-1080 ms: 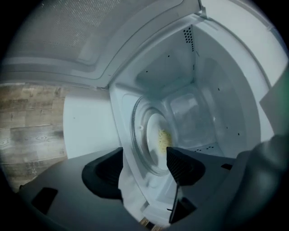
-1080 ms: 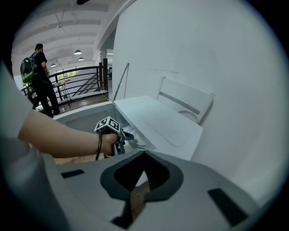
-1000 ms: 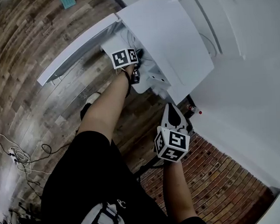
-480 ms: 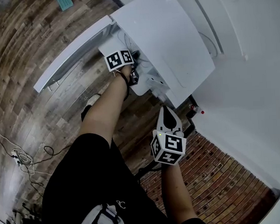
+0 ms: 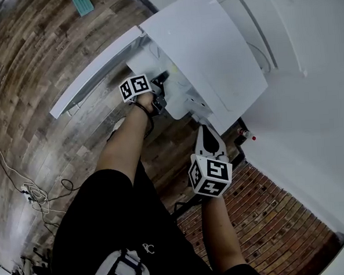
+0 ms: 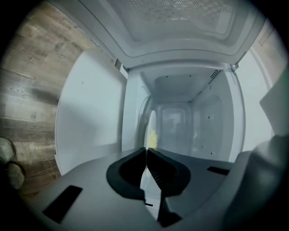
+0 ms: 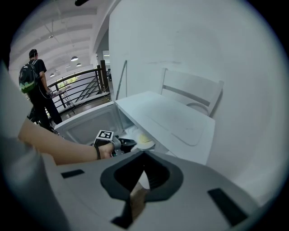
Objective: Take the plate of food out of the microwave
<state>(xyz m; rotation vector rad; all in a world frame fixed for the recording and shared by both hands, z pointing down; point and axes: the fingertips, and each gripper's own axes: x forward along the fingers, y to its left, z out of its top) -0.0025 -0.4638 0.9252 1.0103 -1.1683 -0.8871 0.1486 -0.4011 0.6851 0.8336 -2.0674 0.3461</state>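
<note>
The white microwave (image 5: pixel 213 50) stands with its door (image 5: pixel 92 69) swung wide open. My left gripper (image 5: pixel 160 101) reaches into its mouth. In the left gripper view the plate (image 6: pixel 151 124) appears edge-on inside the cavity, with yellow food (image 6: pixel 152 136) on it. The left gripper (image 6: pixel 146 151) is closing its jaws, and they pinch the plate's near rim. The right gripper view shows that plate (image 7: pixel 145 140) held at the microwave's opening by the left gripper (image 7: pixel 128 144). My right gripper (image 5: pixel 208 136) hangs below the microwave, shut and holding nothing.
White wall rises behind the microwave (image 7: pixel 167 117). A small red-capped thing (image 5: pixel 244 136) sits by the wall. Wooden floor has cables (image 5: pixel 30 189) at the left, and a brick-patterned patch (image 5: pixel 270 221) lies at lower right. A person (image 7: pixel 38 85) stands far off by a railing.
My left hand and its gripper have shifted a little down and left, away from the microwave's inside. The right gripper has barely moved.
</note>
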